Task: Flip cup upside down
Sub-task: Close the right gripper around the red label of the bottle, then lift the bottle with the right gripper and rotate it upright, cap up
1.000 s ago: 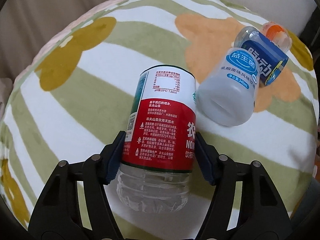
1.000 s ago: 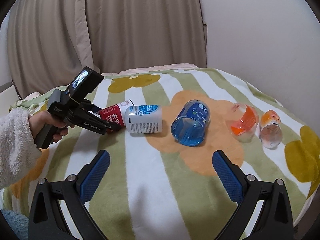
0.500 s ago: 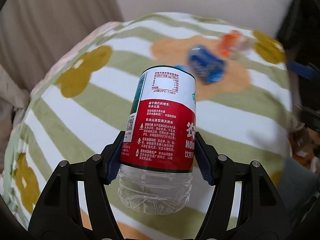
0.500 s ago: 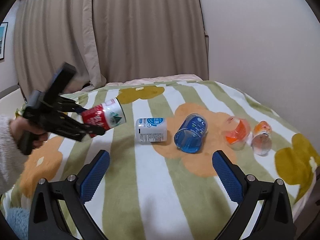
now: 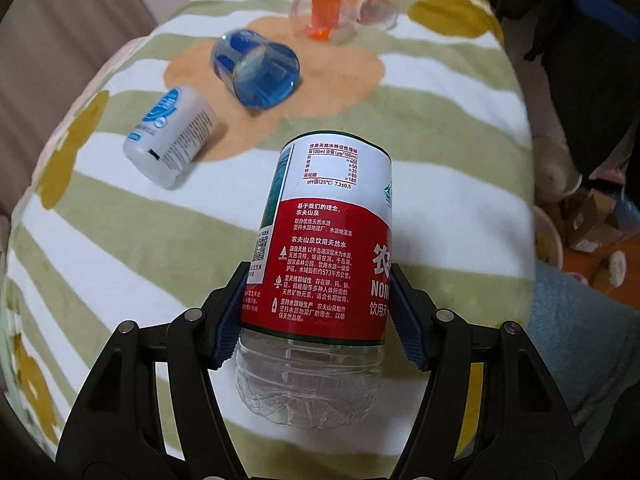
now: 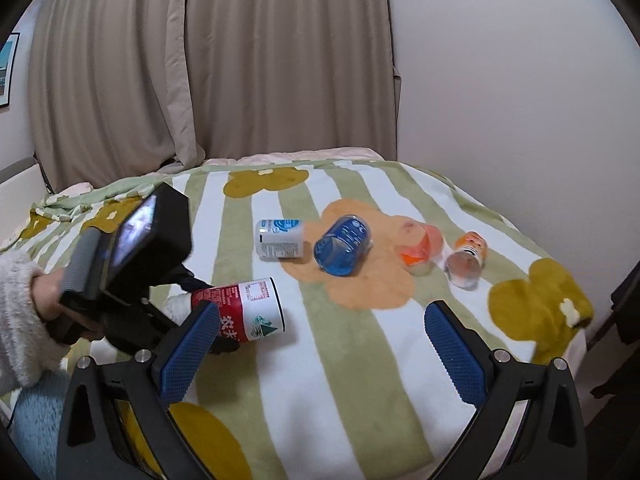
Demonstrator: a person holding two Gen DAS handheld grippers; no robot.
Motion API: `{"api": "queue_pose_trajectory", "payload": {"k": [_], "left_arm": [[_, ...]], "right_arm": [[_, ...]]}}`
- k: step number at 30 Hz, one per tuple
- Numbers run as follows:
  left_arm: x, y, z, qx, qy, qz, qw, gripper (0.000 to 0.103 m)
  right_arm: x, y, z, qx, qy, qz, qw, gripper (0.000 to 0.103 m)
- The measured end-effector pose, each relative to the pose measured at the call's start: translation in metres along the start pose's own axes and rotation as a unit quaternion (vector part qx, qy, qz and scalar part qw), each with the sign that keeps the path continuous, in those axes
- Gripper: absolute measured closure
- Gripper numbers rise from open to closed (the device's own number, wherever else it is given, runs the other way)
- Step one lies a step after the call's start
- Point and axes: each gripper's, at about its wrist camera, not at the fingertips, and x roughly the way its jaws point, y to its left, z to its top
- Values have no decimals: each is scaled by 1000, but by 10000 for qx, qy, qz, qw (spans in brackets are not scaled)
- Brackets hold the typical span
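Soft, even indoor light; strong fisheye bending at edges, slight motion blur.

Near half of the blanket (image 6: 320,380) is bare: open lane for the right gripper (image 6: 324,352), jaws wide with nothing between. Obstacles sit in a far row: white bottle (image 6: 280,239), blue cup (image 6: 342,246), orange cup (image 6: 420,250), small orange bottle (image 6: 468,254). Left gripper (image 5: 320,312) with the red-label bottle (image 5: 324,248) blocks the left side.
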Motion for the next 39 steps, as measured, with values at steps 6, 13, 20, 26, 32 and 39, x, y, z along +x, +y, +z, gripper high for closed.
{"api": "queue_pose_trajectory", "payload": {"k": [6,13,20,26,32,39], "left_arm": [[7,-2,-2,60,15,58,10000,39],[-15,5,-4,-292,-252,168,9991,0],[-87,5,-36,-1158,-739,243,9902,0],[-124,1,-84,-2344,-1176,149,9649,0],[-128,0,-115,-2909,-1458,221,9453,0],[-134,-5,-125,-2853,-1766,243,9417,0]], "right_arm": [[-8,-11,-5,41,35,-74,10000,1],[-6,-10,-2,-366,135,224,9990,1],[37,28,24,-2790,654,1349,9485,1],[96,108,6,-5378,1189,1968,8111,1],[143,149,-24,-6568,1816,2060,7023,24],[165,159,-17,-6560,2584,1961,6815,39]]}}
